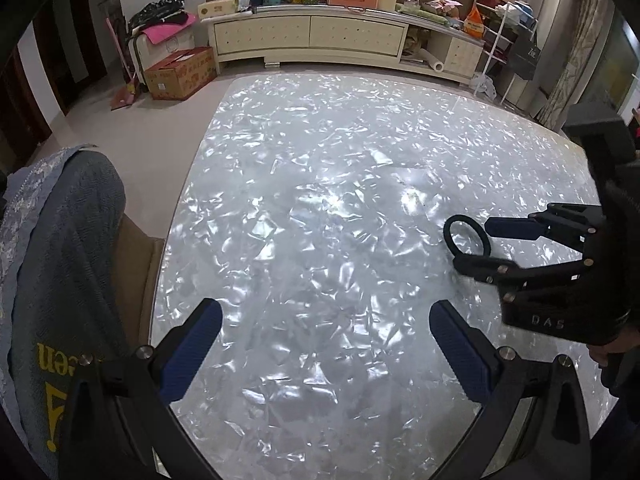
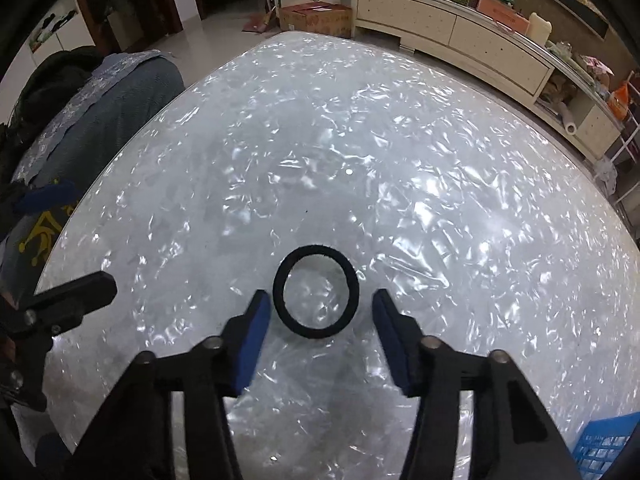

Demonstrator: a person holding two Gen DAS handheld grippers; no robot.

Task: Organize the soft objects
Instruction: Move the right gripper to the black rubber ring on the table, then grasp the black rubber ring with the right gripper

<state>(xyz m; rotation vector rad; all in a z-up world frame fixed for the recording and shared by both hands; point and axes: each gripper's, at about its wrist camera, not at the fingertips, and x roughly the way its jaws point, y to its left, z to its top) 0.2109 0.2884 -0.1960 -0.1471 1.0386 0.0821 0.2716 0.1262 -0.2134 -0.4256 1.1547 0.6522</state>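
Note:
A black hair tie (image 2: 315,291) lies flat on the shiny pearl-white table (image 2: 360,140). My right gripper (image 2: 318,304) is open, its blue pads on either side of the tie's near half, not touching it. In the left wrist view the same tie (image 1: 466,236) lies at the right, with the right gripper (image 1: 474,242) around it. My left gripper (image 1: 326,320) is open and empty over the table's near left part.
A chair draped with grey-blue cloth (image 1: 60,264) stands at the table's left edge. A blue plastic basket (image 2: 604,446) sits at the near right corner. A cream TV cabinet (image 1: 320,36) with clutter and a cardboard box (image 1: 180,72) stand beyond the table.

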